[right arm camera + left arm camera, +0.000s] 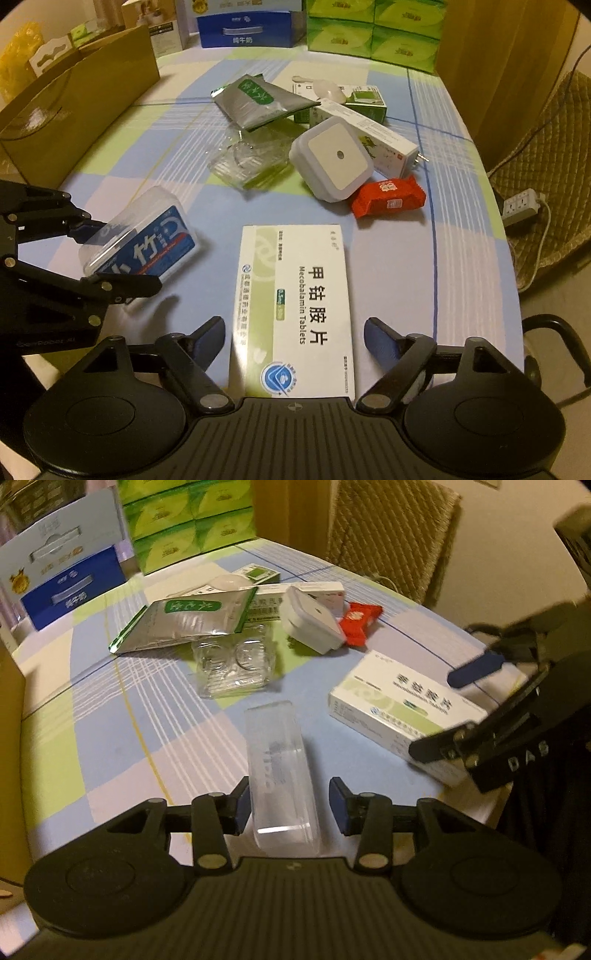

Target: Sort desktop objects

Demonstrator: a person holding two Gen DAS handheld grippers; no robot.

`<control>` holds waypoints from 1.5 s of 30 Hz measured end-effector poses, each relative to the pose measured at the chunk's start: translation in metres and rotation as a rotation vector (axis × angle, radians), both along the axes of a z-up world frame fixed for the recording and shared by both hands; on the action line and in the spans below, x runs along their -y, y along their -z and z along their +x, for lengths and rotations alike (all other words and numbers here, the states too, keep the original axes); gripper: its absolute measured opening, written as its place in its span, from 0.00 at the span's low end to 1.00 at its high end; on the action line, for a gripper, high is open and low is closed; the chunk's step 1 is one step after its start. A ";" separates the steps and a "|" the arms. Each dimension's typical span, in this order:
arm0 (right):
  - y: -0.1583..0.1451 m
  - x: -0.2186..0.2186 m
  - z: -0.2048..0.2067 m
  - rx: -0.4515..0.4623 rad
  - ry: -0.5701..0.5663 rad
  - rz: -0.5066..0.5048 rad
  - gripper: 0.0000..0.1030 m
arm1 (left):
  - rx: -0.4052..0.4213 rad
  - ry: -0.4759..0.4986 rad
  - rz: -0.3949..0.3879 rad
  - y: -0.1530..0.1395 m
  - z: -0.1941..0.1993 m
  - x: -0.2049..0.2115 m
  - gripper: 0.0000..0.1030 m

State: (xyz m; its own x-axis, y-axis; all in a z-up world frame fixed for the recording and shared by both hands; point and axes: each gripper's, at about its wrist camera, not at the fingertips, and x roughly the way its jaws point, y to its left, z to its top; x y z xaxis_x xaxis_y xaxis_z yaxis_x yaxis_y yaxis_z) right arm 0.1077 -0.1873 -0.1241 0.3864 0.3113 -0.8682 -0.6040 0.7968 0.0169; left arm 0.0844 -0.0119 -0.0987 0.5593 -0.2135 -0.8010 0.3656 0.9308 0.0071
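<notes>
A clear plastic case with a blue label lies between the fingers of my left gripper, also seen from the side. That gripper is open: its left pad touches the case and a small gap shows at the right pad. My right gripper is open and straddles the near end of a white and green tablet box, without touching it. The left wrist view shows the right gripper over that box. Beyond lies a pile: silver pouch, white night light, red packet, clear blister pack.
Long white box and green-white box lie in the pile. An open cardboard box stands at the left table edge. Blue milk carton and stacked green tissue packs line the back. A chair with power strip is off the right edge.
</notes>
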 end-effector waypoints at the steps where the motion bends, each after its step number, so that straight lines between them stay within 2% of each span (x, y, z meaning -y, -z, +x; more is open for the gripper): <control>1: 0.000 0.000 0.001 -0.001 0.002 0.001 0.78 | -0.003 -0.021 -0.012 0.000 0.002 -0.002 0.37; 4: 0.003 -0.002 0.004 -0.001 0.009 0.010 0.78 | -0.031 -0.072 -0.061 0.000 0.009 -0.008 0.35; 6: 0.005 -0.005 0.006 -0.005 0.013 0.010 0.78 | -0.052 -0.088 -0.070 0.000 0.013 -0.010 0.26; 11: 0.009 -0.009 0.009 -0.016 0.010 0.004 0.76 | -0.055 -0.087 -0.060 0.000 0.012 -0.009 0.25; 12: 0.010 -0.010 0.009 -0.015 0.010 0.001 0.68 | -0.055 -0.087 -0.061 -0.001 0.011 -0.010 0.25; 17: 0.009 -0.013 0.005 0.000 -0.002 -0.019 0.66 | -0.048 -0.082 -0.057 -0.006 0.008 -0.012 0.25; 23: -0.010 -0.011 -0.004 0.038 0.023 0.031 0.66 | -0.015 -0.090 -0.057 -0.024 0.004 -0.018 0.25; 29: -0.054 -0.026 -0.003 0.109 0.009 0.090 0.66 | 0.052 -0.118 -0.060 -0.063 0.004 -0.038 0.25; 34: -0.096 -0.066 -0.004 0.162 -0.052 0.155 0.66 | 0.122 -0.170 -0.043 -0.104 0.001 -0.074 0.25; 39: -0.130 -0.129 -0.008 0.175 -0.141 0.235 0.66 | 0.172 -0.254 -0.009 -0.140 -0.008 -0.133 0.25; 45: -0.149 -0.221 -0.016 0.150 -0.248 0.293 0.66 | 0.198 -0.373 0.056 -0.164 -0.020 -0.219 0.25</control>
State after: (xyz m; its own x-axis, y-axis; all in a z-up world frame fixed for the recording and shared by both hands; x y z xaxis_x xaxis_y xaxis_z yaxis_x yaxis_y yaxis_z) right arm 0.0915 0.0334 0.0251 0.3839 0.6368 -0.6687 -0.7902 0.6012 0.1187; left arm 0.0644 0.2070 0.0651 0.7344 0.0735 -0.6748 -0.0102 0.9952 0.0973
